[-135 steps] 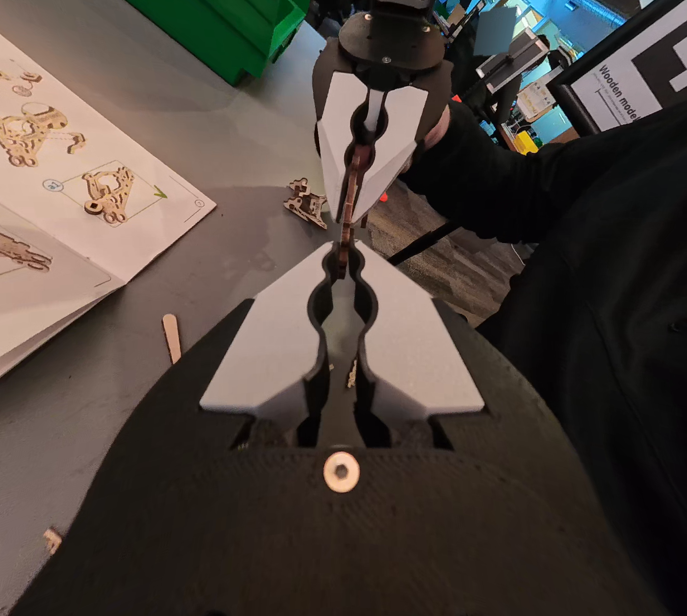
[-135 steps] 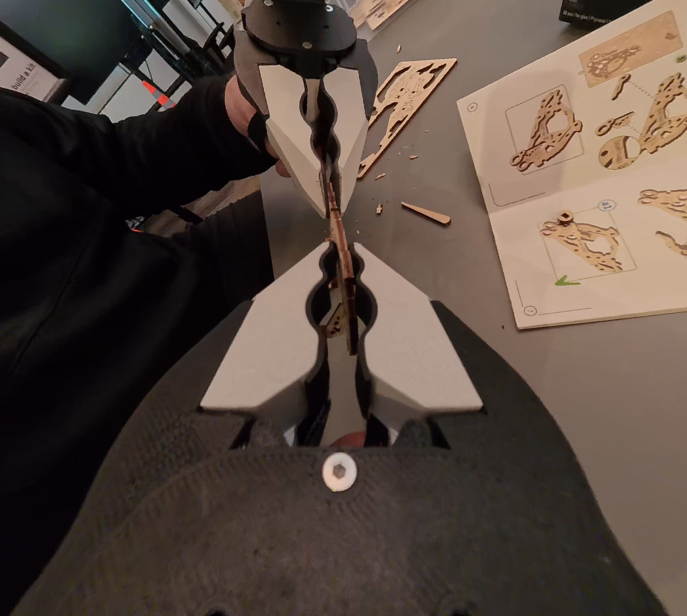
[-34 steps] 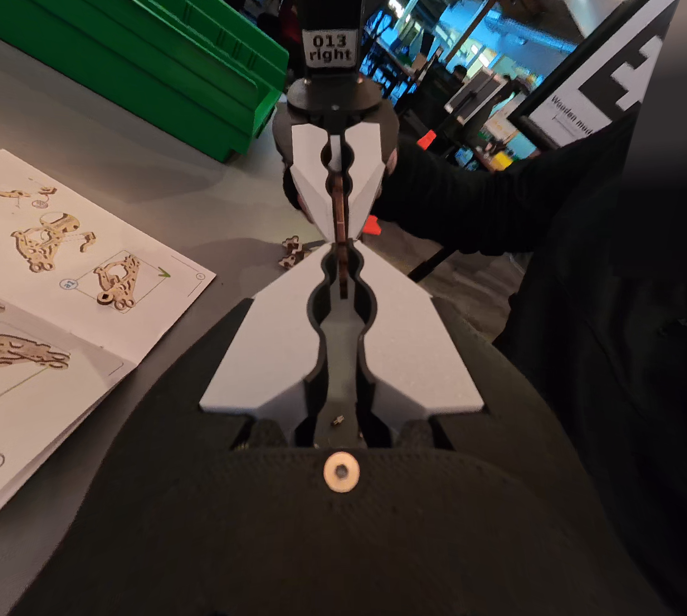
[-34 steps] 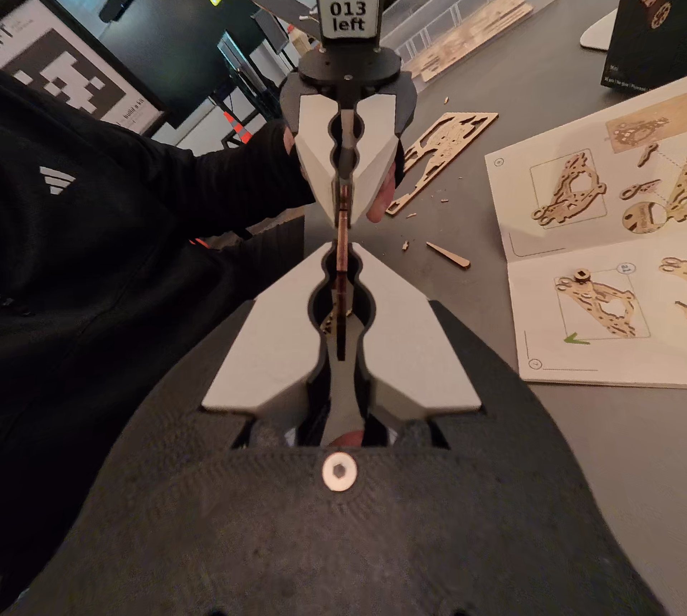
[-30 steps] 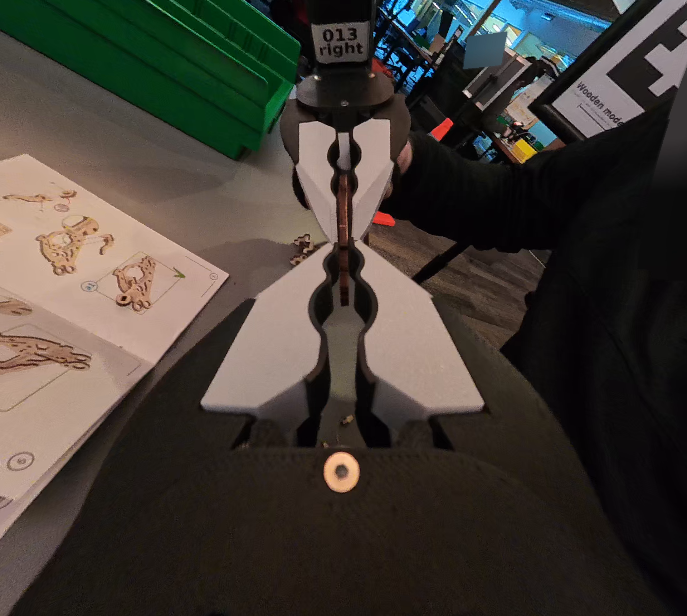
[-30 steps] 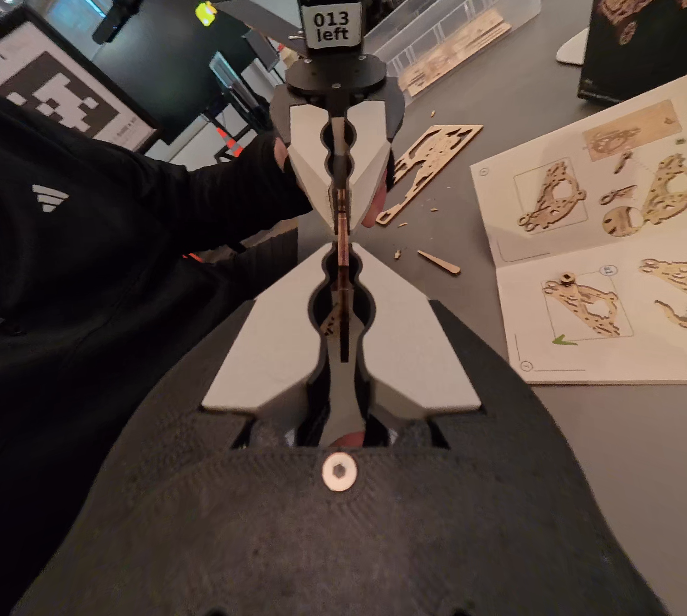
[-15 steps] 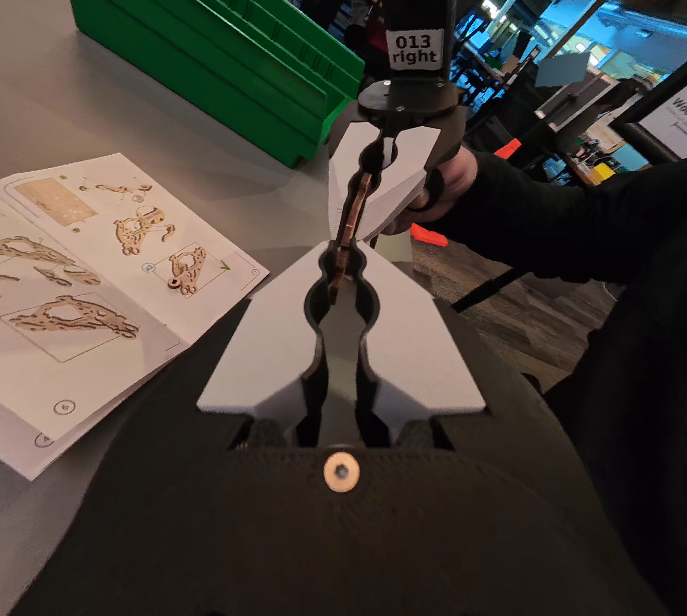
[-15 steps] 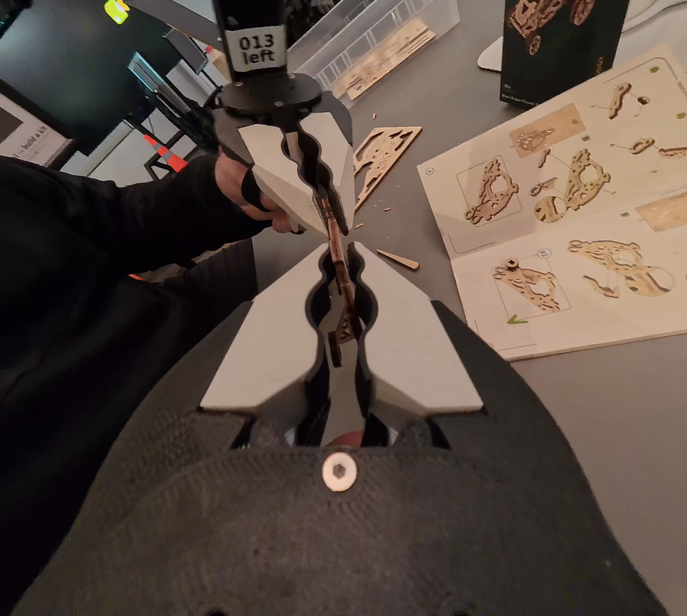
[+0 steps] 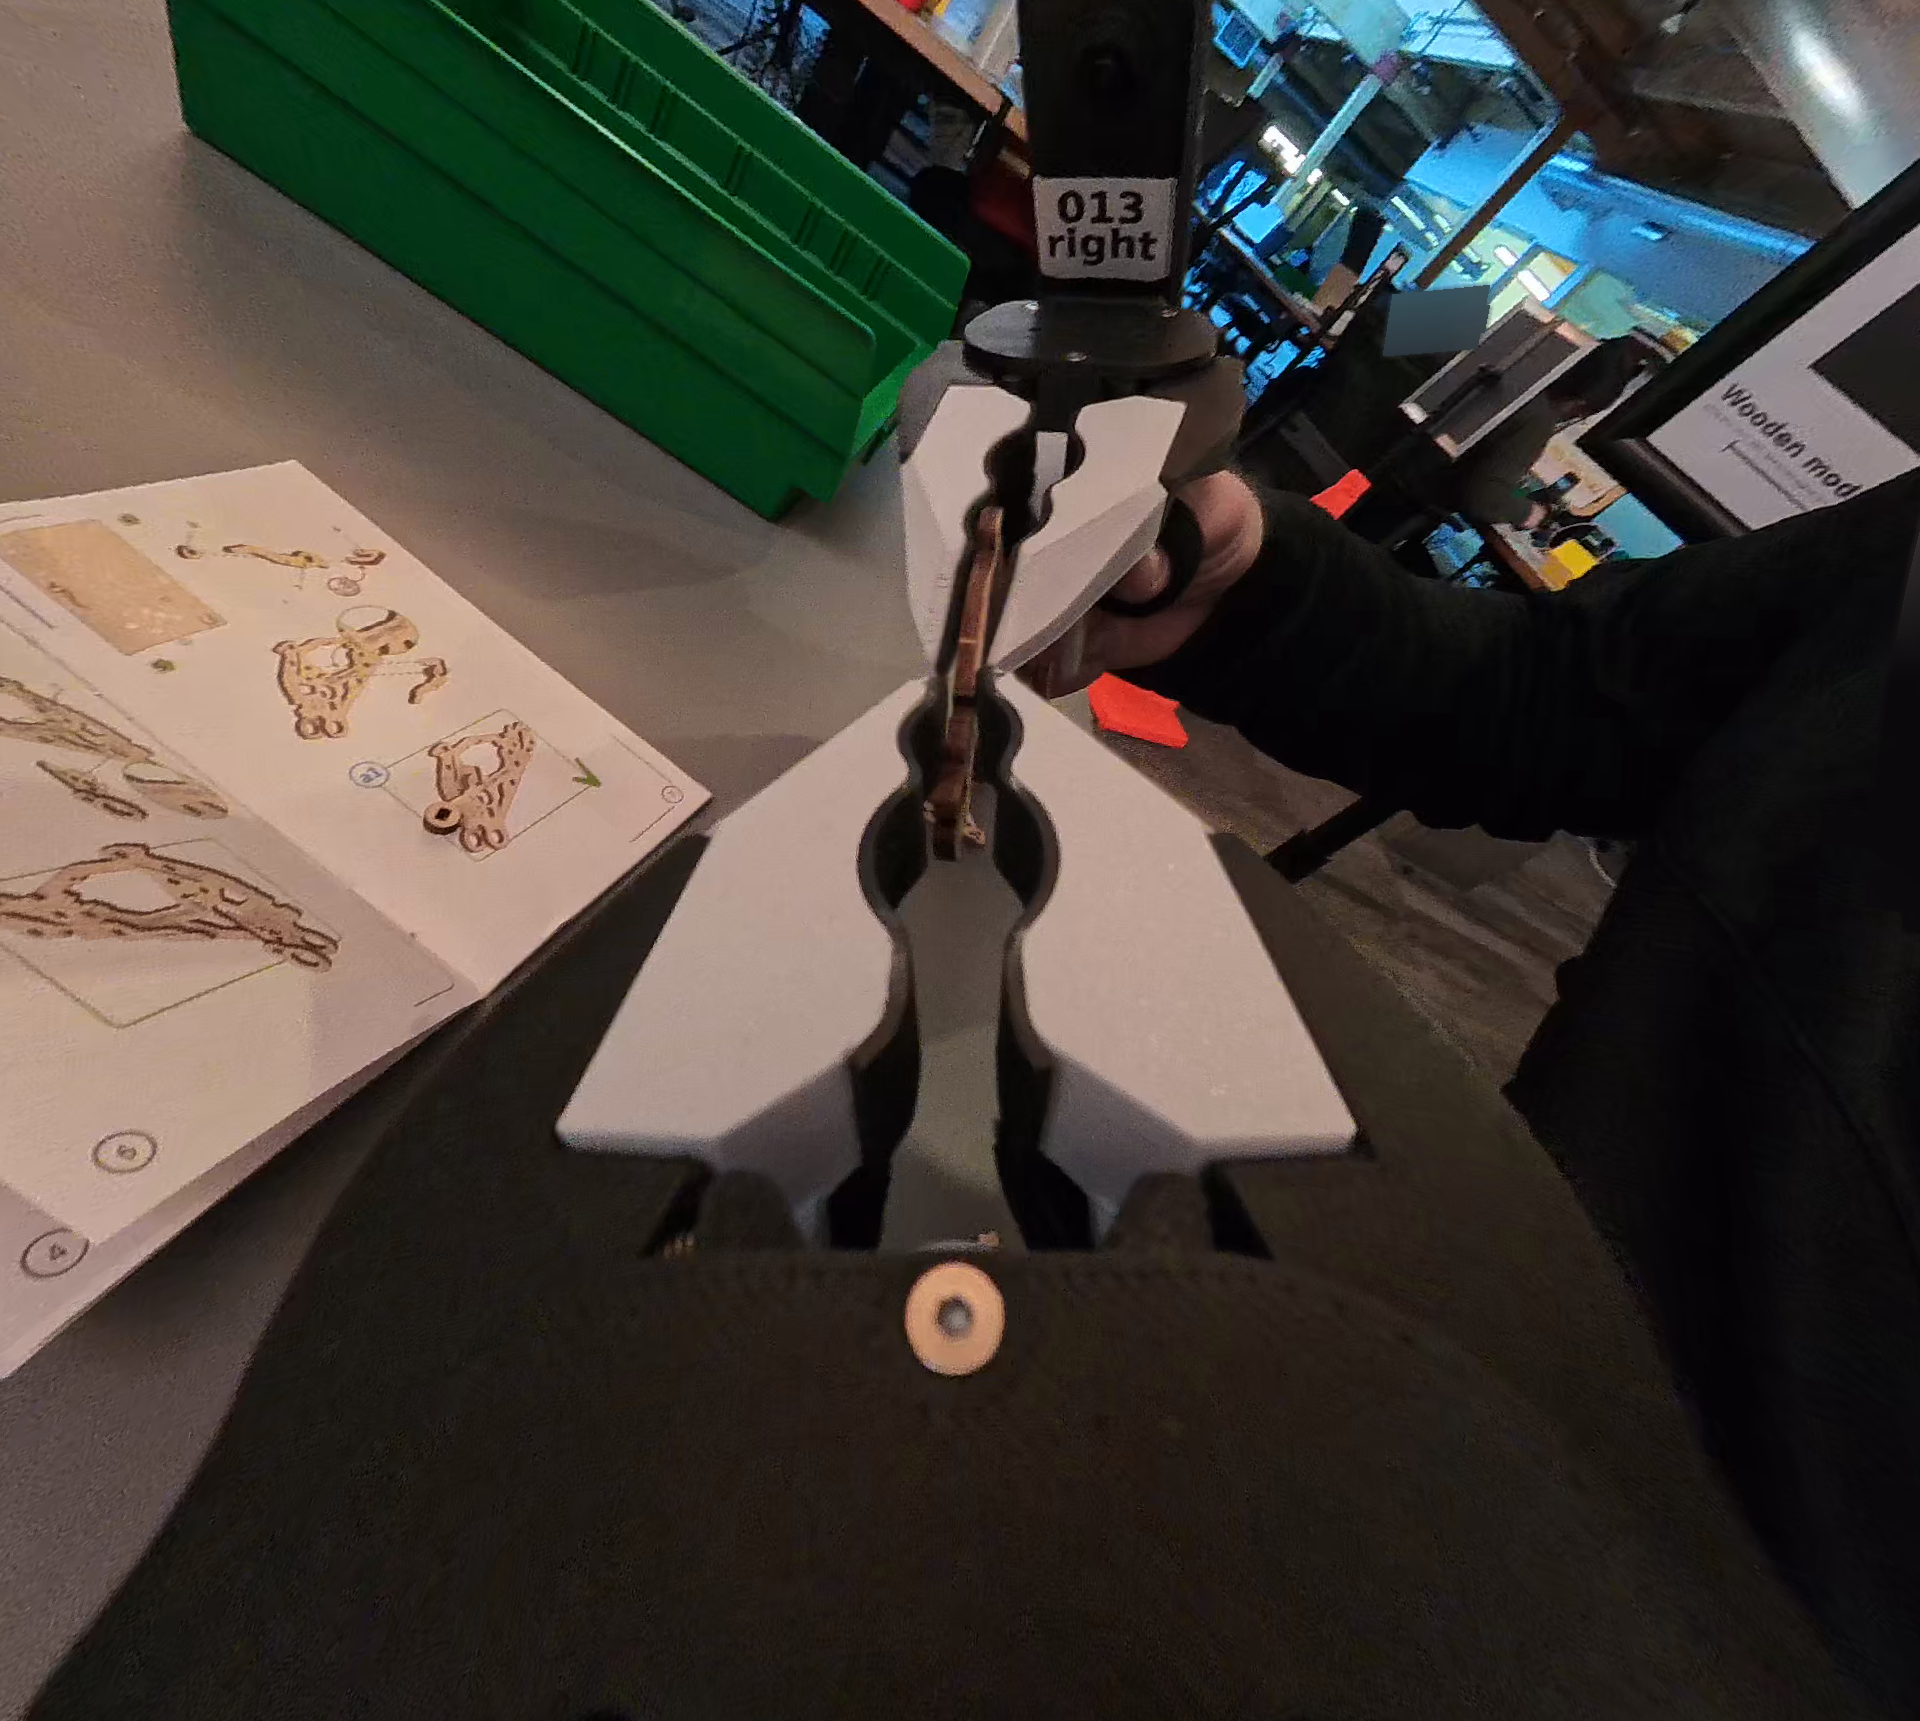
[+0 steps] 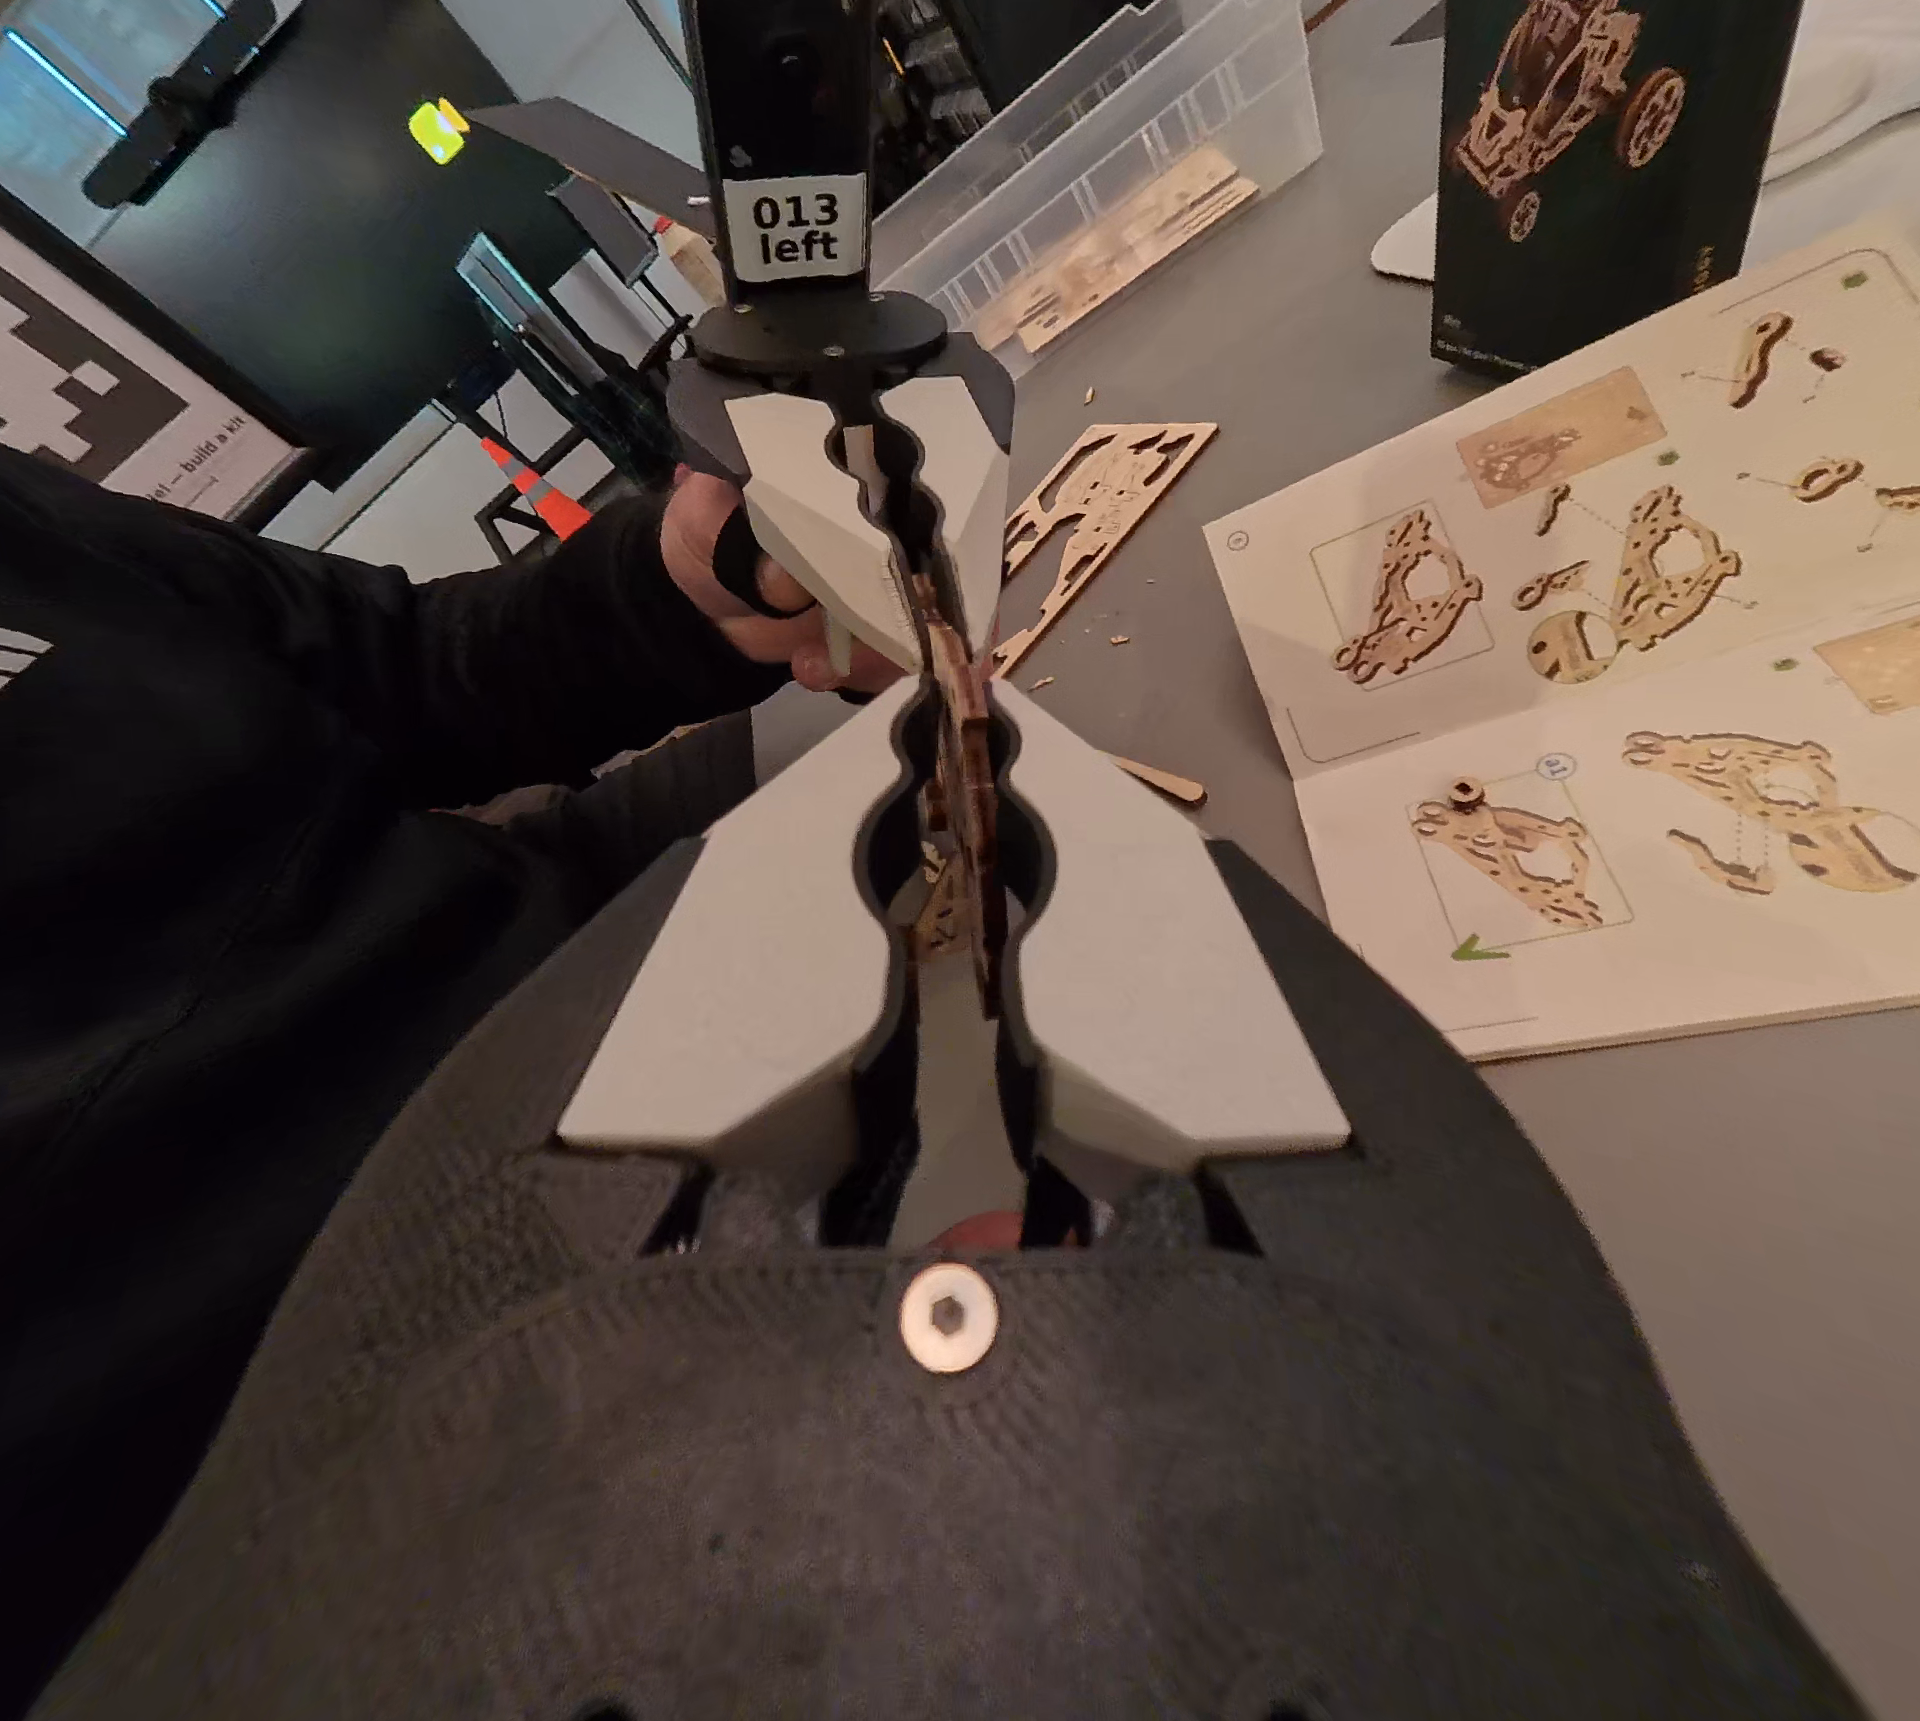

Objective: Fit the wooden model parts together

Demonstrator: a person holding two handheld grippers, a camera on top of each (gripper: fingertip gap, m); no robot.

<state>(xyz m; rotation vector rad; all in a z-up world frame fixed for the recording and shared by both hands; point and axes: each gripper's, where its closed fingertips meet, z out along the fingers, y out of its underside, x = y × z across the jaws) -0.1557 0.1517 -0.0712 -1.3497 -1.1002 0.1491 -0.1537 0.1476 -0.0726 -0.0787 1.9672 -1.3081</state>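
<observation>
A flat brown wooden model part [image 9: 948,788], seen edge-on, runs between the two grippers, which meet tip to tip above the table's near edge. My left gripper [image 9: 961,686] is shut on its near end. The part runs up into the right gripper [image 9: 966,659], which meets mine at a slant. In the right wrist view my right gripper [image 10: 956,692] is shut on the layered wooden part [image 10: 971,840], which fills the recess behind its tips. The left gripper [image 10: 940,637] pinches the far end, tilted to the left.
An open instruction booklet [image 9: 260,788] lies on the grey table [image 9: 312,341]; it also shows in the right wrist view [image 10: 1610,684]. Green bins [image 9: 520,144] stand behind it. A cut wooden sheet [image 10: 1101,497], a wooden sliver [image 10: 1158,778], a clear tub [image 10: 1122,196] and a dark kit box [image 10: 1600,61] are on the table. Both grippers' tips are close together, under 4 cm apart.
Both grippers have kept hold of the wooden part. A second ago they faced each other in a straight line; now they meet at an angle, and both views have turned towards the table.
</observation>
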